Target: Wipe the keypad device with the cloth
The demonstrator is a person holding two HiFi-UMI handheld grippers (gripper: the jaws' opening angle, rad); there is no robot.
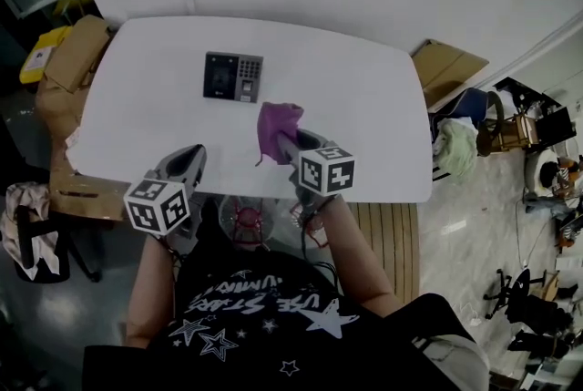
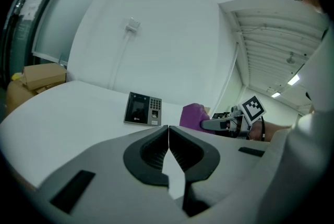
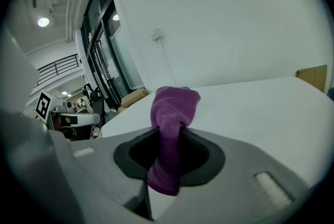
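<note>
Looking down, head view: a white table (image 1: 383,107) is seen, with the person at its near edge.
Keypad (image 1: 233,77): laid flat on the far left part of the table, face up, with nothing touching it.
Cloth (image 1: 278,127): purple and bunched, carried at the tip of the right gripper (image 1: 284,143). It is near the keypad's near right corner but apart from it.
Left gripper (image 1: 195,154): held over the table's near edge, well short of the keypad.
Left gripper view, jaws: the pads of the left gripper (image 2: 168,134) are brought together, with nothing between them.
Left gripper view, scene: the keypad (image 2: 143,109) is seen ahead. The cloth (image 2: 194,116) and right gripper (image 2: 206,124) are seen just to its right. Whether the cloth rests on the table cannot be told.
Right gripper view, jaws: the right gripper (image 3: 169,147) is clamped on a twisted neck of the cloth (image 3: 173,105). A wad stands beyond the jaws and a tail hangs below them.
Handling, cloth: it is judged light, soft and limp. The present hold close behind the wad looks suitable, since padding is left in front to be pressed on the face.
Handling, keypad: it is judged rigid, smooth and fairly light. It is likely to slide on the smooth table when rubbed. It may be steadied at an edge of its casing, and the screen and keys are best pressed only gently.
</note>
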